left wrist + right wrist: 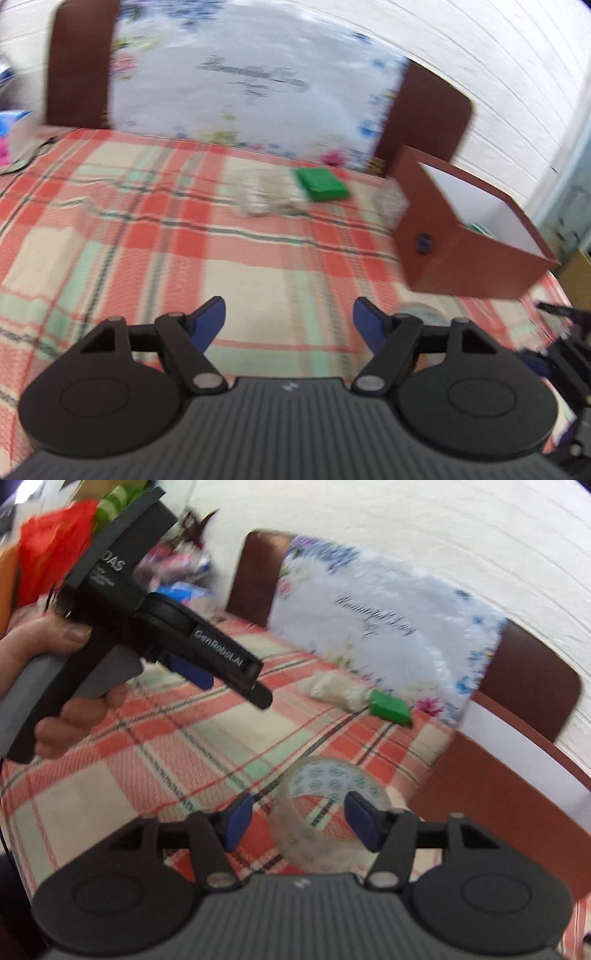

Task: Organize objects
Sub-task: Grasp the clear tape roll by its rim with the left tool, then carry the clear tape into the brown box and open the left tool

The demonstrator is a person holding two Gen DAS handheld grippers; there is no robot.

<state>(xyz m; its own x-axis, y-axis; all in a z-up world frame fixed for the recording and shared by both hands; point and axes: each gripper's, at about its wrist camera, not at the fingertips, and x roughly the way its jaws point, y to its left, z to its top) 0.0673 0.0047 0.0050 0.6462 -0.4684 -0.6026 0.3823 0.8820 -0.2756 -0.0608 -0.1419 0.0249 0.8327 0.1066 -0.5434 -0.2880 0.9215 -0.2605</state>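
Observation:
A clear tape roll (325,812) lies on the plaid cloth between the open fingers of my right gripper (299,819), untouched by the pads. A green block (322,184) lies far on the bed beside a clear plastic bag (266,192); both also show in the right wrist view, the block (390,707) and the bag (338,690). A brown box (465,236) with a white inside stands at the right. My left gripper (289,325) is open and empty above the cloth; it also shows in the right wrist view (207,664), held in a hand.
The plaid bedcover (147,240) spreads across the view. A brown headboard (79,62) with a floral pillow (251,85) stands at the back against a white wall. Clutter lies at the far left (11,125). The brown box (498,786) is right of the tape.

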